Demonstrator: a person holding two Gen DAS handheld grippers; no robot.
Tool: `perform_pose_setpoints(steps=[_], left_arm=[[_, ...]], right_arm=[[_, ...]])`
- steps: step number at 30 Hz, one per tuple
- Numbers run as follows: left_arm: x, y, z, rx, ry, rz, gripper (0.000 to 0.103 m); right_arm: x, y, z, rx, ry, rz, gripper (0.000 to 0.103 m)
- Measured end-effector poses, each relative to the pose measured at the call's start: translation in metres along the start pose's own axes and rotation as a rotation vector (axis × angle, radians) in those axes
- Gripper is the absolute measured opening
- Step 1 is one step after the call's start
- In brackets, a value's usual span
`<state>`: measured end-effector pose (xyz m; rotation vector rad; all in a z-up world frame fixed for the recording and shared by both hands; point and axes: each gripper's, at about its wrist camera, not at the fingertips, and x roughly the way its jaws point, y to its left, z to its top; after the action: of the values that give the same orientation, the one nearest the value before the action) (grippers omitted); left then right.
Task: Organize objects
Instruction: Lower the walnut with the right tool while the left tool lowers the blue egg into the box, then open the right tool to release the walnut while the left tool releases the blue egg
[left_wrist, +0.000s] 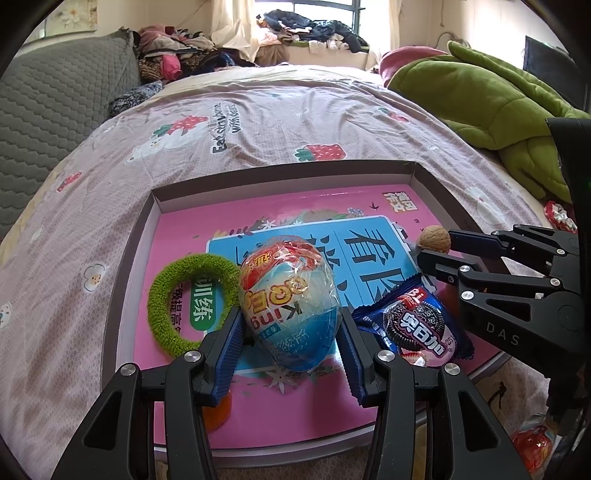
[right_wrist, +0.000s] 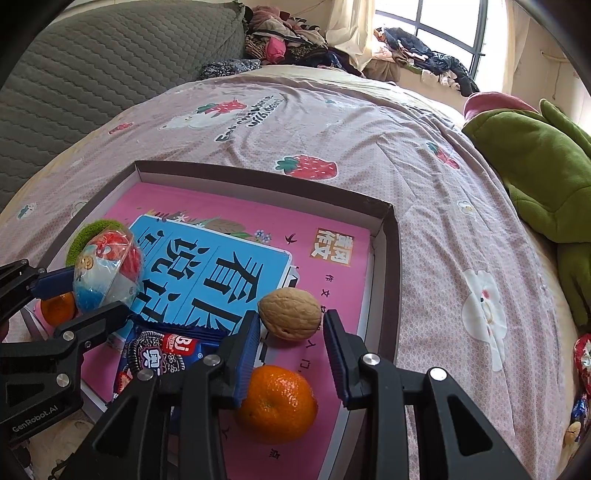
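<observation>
A shallow brown box (left_wrist: 280, 173) (right_wrist: 258, 175) lies on the bed with a pink book (left_wrist: 295, 206) inside. My left gripper (left_wrist: 290, 332) (right_wrist: 92, 291) is shut on a foil-wrapped toy egg (left_wrist: 288, 302) (right_wrist: 107, 269) over the book. To its right, my right gripper (right_wrist: 291, 332) (left_wrist: 436, 254) is shut on a walnut (right_wrist: 290, 314) (left_wrist: 434, 240) at its fingertips. Beside the egg on the book lie a green fuzzy ring (left_wrist: 192, 302) (right_wrist: 92, 229) and a blue cookie packet (left_wrist: 417, 325) (right_wrist: 155, 354). One mandarin (right_wrist: 277, 402) lies under the right gripper, another (left_wrist: 218, 413) (right_wrist: 57, 310) under the left.
The box rests on a pink strawberry-print bedsheet (left_wrist: 258, 129). A green plush toy (left_wrist: 480, 96) (right_wrist: 535, 158) lies to the right and a grey quilted cushion (left_wrist: 55, 110) to the left. Wrapped snacks (right_wrist: 583, 362) (left_wrist: 532, 446) lie on the sheet right of the box. Clothes are piled at the far side.
</observation>
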<state>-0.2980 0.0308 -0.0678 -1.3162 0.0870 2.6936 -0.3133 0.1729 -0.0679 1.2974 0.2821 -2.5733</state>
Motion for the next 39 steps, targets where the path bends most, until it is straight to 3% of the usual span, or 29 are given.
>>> perform_pose_setpoints(steps=[39], left_arm=[[-0.012,0.001,-0.007,-0.023,0.049,-0.002,0.052]], right_arm=[[-0.027,-0.002,0.005,0.017,-0.038,-0.002,0.039]])
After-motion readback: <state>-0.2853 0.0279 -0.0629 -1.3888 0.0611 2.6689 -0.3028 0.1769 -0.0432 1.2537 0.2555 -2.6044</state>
